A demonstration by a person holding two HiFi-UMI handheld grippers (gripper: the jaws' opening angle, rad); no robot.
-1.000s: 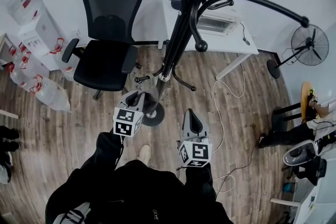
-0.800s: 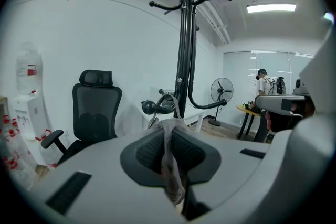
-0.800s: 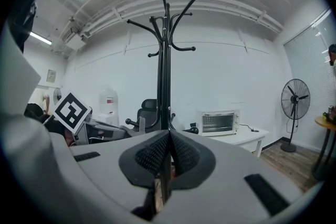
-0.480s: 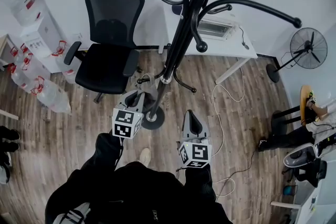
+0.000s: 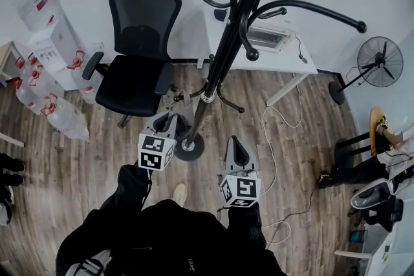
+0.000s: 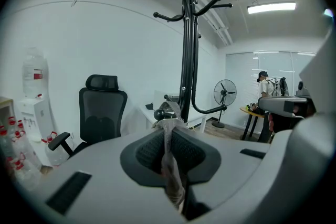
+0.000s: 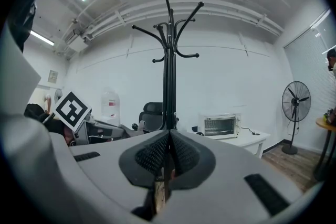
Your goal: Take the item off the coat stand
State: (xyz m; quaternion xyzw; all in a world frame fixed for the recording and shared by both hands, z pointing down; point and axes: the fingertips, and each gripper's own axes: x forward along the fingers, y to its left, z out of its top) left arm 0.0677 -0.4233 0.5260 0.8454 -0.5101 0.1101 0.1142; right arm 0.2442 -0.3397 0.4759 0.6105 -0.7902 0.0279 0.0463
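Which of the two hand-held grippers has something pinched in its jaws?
The left gripper: a thin, crumpled pale strip is clamped between its closed jaws. The right gripper has its jaws shut on nothing.

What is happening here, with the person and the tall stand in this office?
A person stands in front of a tall black metal coat stand with a two-jaw gripper in each hand. The left gripper is shut on a pale, crinkled strip of thin material, close to the stand's lower part. Whether the strip hangs on a hook cannot be told. The right gripper is shut with nothing in it and points at the stand. The upper hooks look bare.
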